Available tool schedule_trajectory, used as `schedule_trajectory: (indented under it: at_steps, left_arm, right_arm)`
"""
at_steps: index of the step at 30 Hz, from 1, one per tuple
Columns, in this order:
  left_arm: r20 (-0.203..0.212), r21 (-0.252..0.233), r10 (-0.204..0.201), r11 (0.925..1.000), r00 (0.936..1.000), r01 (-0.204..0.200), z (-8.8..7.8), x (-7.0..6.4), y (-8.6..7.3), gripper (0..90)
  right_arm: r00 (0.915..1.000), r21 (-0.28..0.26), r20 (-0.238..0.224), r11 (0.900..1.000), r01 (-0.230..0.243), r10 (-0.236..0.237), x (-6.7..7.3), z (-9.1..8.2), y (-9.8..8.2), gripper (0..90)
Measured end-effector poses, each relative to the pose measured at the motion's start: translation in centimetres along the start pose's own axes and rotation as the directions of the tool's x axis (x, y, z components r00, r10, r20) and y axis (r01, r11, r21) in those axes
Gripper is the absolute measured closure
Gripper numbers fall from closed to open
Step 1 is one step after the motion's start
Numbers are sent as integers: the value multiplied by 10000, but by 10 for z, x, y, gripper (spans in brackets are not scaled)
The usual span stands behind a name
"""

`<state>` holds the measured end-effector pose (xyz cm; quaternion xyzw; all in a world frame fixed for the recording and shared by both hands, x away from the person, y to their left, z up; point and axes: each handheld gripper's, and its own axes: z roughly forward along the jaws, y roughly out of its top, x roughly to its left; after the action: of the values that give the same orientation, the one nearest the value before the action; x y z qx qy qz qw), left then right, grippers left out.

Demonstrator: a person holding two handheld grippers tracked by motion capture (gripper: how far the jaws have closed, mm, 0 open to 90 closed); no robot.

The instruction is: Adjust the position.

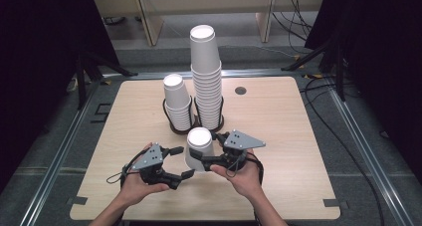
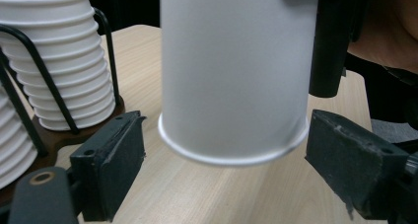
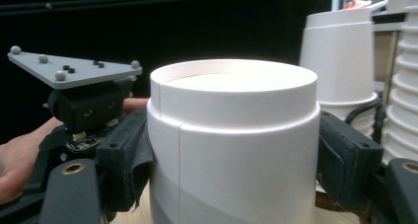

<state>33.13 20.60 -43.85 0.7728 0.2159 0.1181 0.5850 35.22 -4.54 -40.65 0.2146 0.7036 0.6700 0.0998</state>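
An upside-down white paper cup (image 1: 200,147) stood at the front of the wire cup holder (image 1: 194,121), near the middle of the tabletop (image 1: 278,136). In the left gripper view its rolled rim seemed lifted a little above the wood, though I cannot tell this surely.

The right claw (image 1: 208,159) was closed on the cup: in the right gripper view both black pads (image 3: 125,160) pressed against the cup wall, one on each side. The left claw (image 1: 180,161) was just beside the cup, on the side away from the right claw. Its jaws were open, and in the left gripper view the pads (image 2: 116,160) stood apart from the cup's rim, which was between them.

Behind the cup, the holder carried two stacks of upside-down cups. The tall stack (image 1: 206,81) was directly behind it, and the short stack (image 1: 177,101) stood to the left of the tall one.
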Motion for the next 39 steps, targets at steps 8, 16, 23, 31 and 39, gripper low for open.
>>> schedule_trajectory:
  at_steps: [8,16,23,31,39]
  left_arm:
    - [141,10,-32,10000,9999,31,7,1,0,134]
    - [222,5,-80,10000,9997,80,13,3,0,87]
    - [168,179,-44,9998,9998,41,15,4,-1,67]
    - [218,151,-88,9998,9997,85,17,4,-1,78]
    - [281,268,172,9995,9995,-179,15,7,-1,122]
  right_arm:
    - [9997,126,-221,9999,58,-55,3,10,-5,251]
    - [9994,133,-328,9999,58,-54,5,15,-6,251]
    - [9980,178,-563,9994,-284,294,9,19,-8,251]
    - [9986,139,-492,9998,-166,172,8,20,-9,250]
    - [9963,227,-687,9985,-501,516,6,19,-9,239]
